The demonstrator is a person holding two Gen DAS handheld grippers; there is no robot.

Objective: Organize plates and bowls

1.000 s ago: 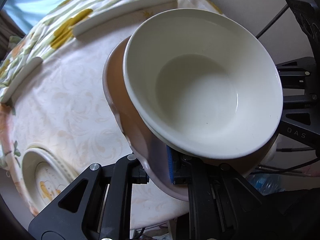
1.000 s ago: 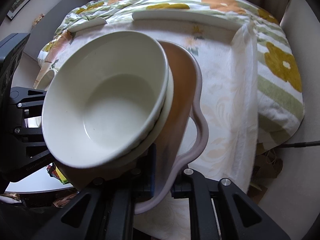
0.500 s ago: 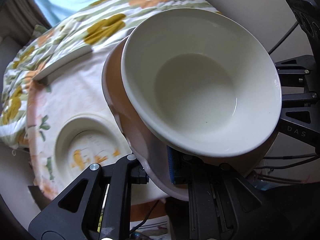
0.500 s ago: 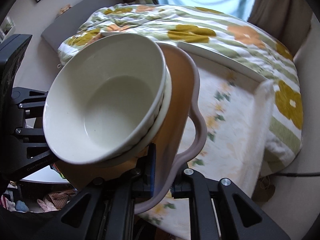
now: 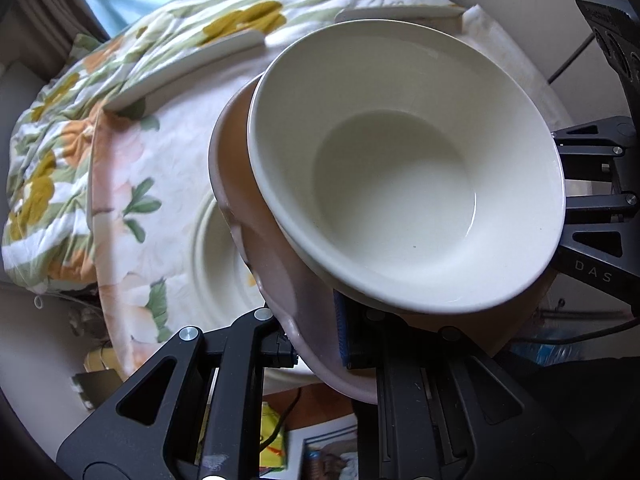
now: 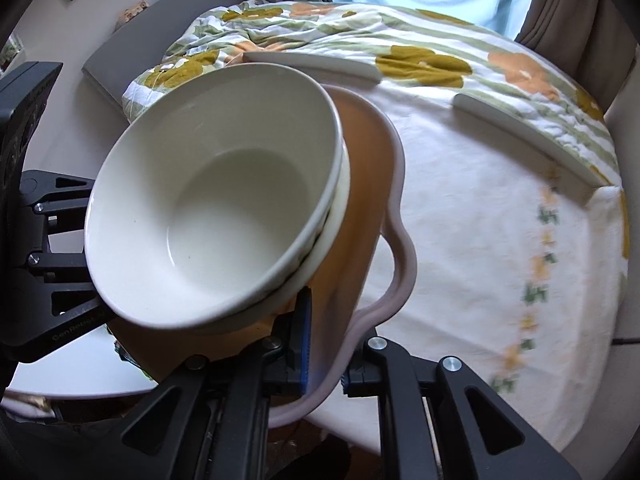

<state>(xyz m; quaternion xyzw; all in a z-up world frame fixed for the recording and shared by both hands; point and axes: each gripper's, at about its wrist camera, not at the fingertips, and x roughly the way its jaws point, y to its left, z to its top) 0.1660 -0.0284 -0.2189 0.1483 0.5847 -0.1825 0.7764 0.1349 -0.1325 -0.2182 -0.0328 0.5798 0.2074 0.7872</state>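
Left gripper (image 5: 316, 344) and right gripper (image 6: 324, 364) clamped on opposite rims of pink scalloped plate (image 5: 236, 184), cream bowls (image 5: 404, 168) stacked on it. Load has travelled across table (image 6: 460, 208), now overhanging patterned plate (image 5: 216, 256) near left edge; set-down likely next.

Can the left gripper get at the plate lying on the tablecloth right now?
Probably not. The left gripper is shut on the rim of the pink tray carrying the stacked bowls, and that load hangs partly over the plate on the tablecloth.
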